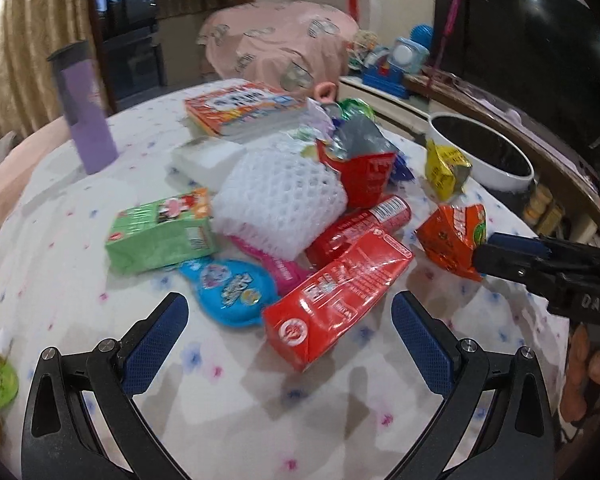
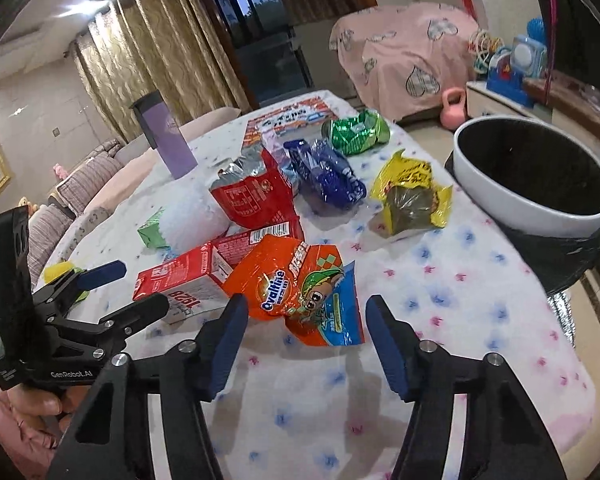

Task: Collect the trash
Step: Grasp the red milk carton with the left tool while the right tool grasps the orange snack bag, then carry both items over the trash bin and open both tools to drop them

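Right wrist view: my right gripper stands half open and empty, straddling the orange wrapper's near edge on the table. My left gripper gapes empty beside the red carton. The bin sits right of the wrapper.

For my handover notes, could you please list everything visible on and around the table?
Orange Ovaltine bag: one, orange and blue, table front, between the right gripper's open pads.
Red cartons: two, red, centre.
Green carton: one, left of the pile.
White foam net: one, on the pile.
Red bag: one, torn open, centre.
Blue wrapper: one, behind it.
Yellow wrapper: one, near the bin.
Green foil wrapper: one, far side.
Purple bottle: one, upright, far left.
Bin: one, white, black liner, right of table.
Left gripper: open, empty.
Right gripper: open.
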Tool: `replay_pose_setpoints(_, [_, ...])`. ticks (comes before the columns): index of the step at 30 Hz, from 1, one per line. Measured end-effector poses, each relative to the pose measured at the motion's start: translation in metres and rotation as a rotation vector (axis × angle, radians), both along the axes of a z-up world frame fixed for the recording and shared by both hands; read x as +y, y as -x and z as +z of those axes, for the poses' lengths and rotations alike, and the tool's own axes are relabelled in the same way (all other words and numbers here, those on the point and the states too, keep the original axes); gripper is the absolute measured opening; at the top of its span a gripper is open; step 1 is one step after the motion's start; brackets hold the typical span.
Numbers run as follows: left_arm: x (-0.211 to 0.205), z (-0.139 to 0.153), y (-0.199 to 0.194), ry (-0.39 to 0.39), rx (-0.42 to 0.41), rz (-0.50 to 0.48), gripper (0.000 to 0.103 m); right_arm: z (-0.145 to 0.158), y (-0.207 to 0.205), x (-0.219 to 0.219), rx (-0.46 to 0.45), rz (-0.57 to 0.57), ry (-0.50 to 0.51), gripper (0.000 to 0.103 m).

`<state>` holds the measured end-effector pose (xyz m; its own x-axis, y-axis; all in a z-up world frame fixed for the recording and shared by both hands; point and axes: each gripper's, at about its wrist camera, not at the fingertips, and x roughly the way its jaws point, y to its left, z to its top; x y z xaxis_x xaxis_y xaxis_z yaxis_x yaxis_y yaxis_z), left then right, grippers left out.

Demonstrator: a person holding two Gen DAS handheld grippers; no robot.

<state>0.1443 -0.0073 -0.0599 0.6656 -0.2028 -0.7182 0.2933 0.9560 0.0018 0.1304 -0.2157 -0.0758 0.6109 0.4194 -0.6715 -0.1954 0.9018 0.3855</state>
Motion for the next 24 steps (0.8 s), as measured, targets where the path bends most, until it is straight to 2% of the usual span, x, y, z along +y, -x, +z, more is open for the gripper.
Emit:
replay_pose_setpoints(3, [-0.006, -0.002, -0.003, -0.003, 0.012, -0.032, 0.098, -0.006, -0.008, 0.000, 0.036, 0.007, -0.029, 0.047])
replay_pose_setpoints(5, [-0.010, -0.003, -0.003, -0.009, 0.017, -0.055, 0.079, -0.008, -0.011, 0.000, 0.044, 0.015, -0.037, 0.040])
replay_pose_setpoints(6, [-0.012, -0.003, -0.003, -0.008, 0.020, -0.063, 0.072, -0.009, -0.013, 0.000, 0.051, 0.023, -0.052, 0.033])
replay_pose_setpoints(7, [-0.014, -0.003, -0.003, -0.005, 0.028, -0.069, 0.058, -0.010, -0.014, 0.001, 0.053, 0.025, -0.056, 0.023])
replay_pose_setpoints(9, [-0.016, -0.004, 0.000, 0.013, 0.040, -0.074, 0.049, -0.010, -0.014, -0.001, 0.050, 0.028, -0.060, 0.012])
replay_pose_setpoints(11, [-0.017, -0.003, 0.007, 0.042, 0.052, -0.080, 0.038, -0.009, -0.014, -0.003, 0.042, 0.034, -0.060, 0.009])
replay_pose_setpoints(14, [-0.023, -0.001, 0.016, 0.084, 0.063, -0.075, 0.032, -0.005, -0.008, -0.010, 0.025, 0.030, -0.067, 0.008])
replay_pose_setpoints(24, [-0.060, 0.025, 0.035, 0.193, 0.018, -0.081, 0.030, 0.009, 0.010, -0.052, -0.028, -0.034, -0.060, 0.007])
